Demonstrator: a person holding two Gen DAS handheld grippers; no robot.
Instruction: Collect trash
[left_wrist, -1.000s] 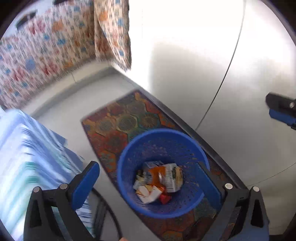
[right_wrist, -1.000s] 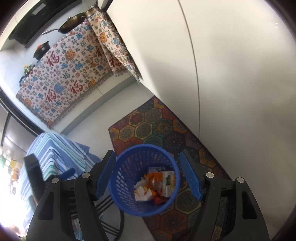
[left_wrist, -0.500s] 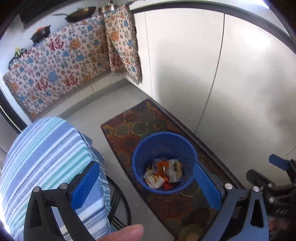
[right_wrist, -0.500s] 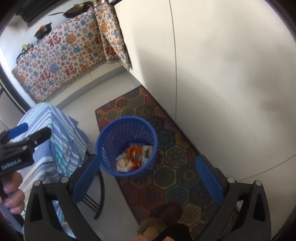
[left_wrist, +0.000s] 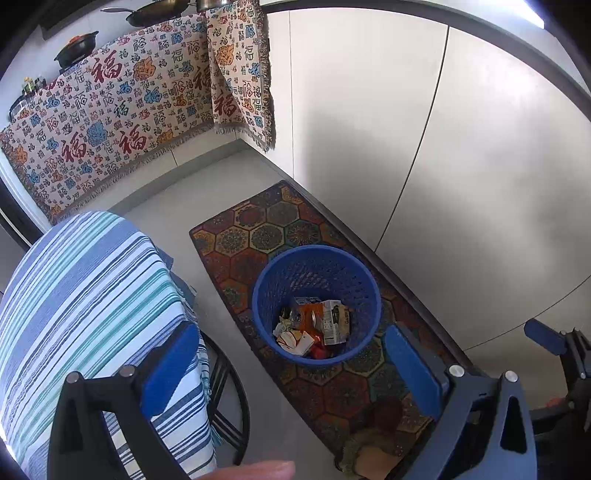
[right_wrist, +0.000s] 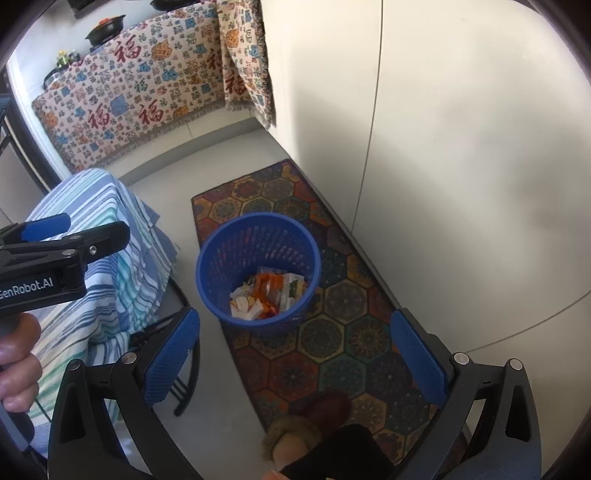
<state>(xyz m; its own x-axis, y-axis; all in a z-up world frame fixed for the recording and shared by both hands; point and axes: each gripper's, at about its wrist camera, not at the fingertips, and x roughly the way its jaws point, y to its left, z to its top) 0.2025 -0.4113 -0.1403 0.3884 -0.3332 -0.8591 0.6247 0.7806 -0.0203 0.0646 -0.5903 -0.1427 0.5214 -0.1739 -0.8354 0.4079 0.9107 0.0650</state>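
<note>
Both grippers being held above blue basket (left_wrist: 316, 302) on patterned rug (left_wrist: 258, 229), at 12 o'clock of right gripper (right_wrist: 295, 358). Jaws spread wide, nothing pinched, on left gripper (left_wrist: 291, 373) too. Crumpled cartons and wrappers (left_wrist: 314, 325) being kept inside, apparently collected.

Right tongs (right_wrist: 295, 354) wider, off basket (right_wrist: 258, 269)

Blue basket (right_wrist: 221, 258); hexagon-patterned multicolour rug (right_wrist: 332, 332); blue-striped tablecloth (left_wrist: 74, 295)
</note>
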